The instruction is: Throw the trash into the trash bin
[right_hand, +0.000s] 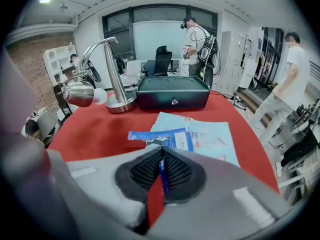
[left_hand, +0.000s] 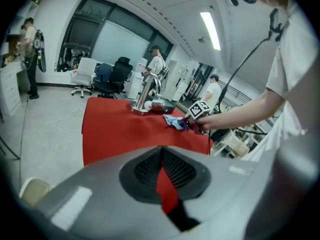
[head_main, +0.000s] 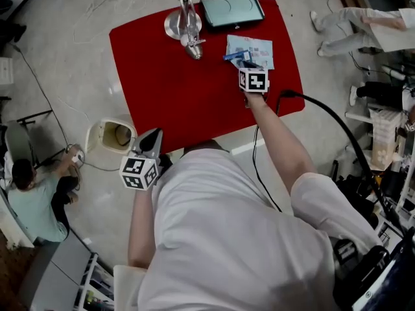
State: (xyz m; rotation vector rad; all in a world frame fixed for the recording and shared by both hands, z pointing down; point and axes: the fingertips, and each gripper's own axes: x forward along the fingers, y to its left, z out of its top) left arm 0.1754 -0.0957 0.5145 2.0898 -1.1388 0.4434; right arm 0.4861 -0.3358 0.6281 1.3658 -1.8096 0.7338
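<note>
Right jaws clamped on the wrapper; the bin waits on the floor.

The right gripper (right_hand: pixel 161 156) points steeply down, and its jaws are together on a blue wrapper (right_hand: pixel 167 136) at the far right part of the red counter (head_main: pixel 168 83). The wrapper is a flat strip lying on a pale sheet (right_hand: pixel 210 134). Its long axis runs across the jaws, and its free end points left, toward the metal stand (right_hand: pixel 112 74). The stand and a dark box (right_hand: pixel 172 91) are behind it at the far edge, apart from it. The left gripper (head_main: pixel 154 135) is beside the person's body, off the near edge of the counter, with its jaws together and empty. The cream bin (head_main: pixel 104 131) is on the floor just left of it, well apart from the wrapper, with open red counter between them.
</note>
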